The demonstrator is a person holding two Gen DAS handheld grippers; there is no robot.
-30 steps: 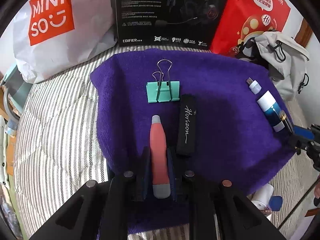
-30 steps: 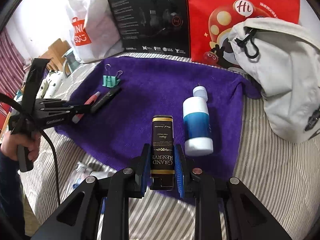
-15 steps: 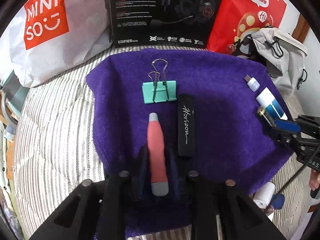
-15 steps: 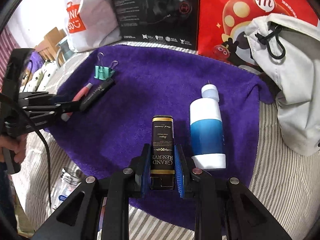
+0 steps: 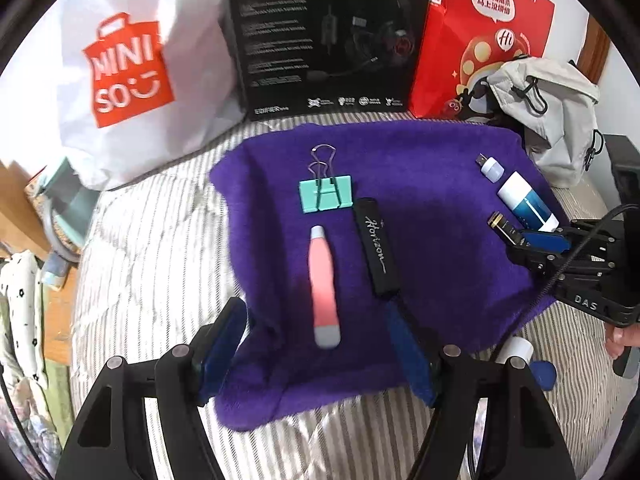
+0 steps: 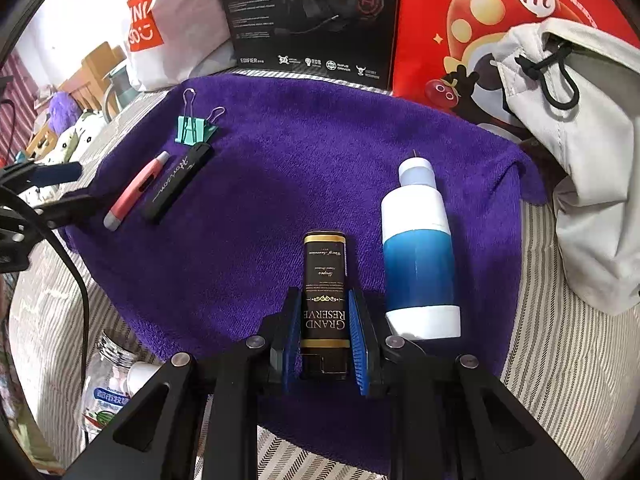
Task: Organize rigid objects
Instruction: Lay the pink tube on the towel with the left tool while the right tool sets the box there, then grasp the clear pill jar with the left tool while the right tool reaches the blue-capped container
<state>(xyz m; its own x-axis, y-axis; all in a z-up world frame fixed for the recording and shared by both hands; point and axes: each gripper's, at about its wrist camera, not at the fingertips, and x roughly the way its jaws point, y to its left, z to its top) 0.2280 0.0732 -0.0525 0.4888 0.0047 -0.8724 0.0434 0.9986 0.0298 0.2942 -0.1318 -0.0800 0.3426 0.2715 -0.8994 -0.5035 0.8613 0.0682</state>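
White shopping bag [image 5: 128, 80], black headset box [image 5: 328, 32], red bag [image 5: 480, 32], grey pouch [image 5: 560, 120].

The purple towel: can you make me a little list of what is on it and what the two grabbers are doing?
surface: purple towel on a striped bed cover
left group: green binder clip, pink pen-shaped tool, black Horizon case, lying side by side
right group: blue and white bottle, black Grand Reserve box
left gripper: fingers open, holding nothing
right gripper: fingers shut on the box

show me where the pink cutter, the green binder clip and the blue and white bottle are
pink cutter [image 5: 323, 280], left wrist view, middle of its pink body
green binder clip [image 5: 326, 199], left wrist view, on its green body
blue and white bottle [image 6: 418, 256], right wrist view, blue middle band
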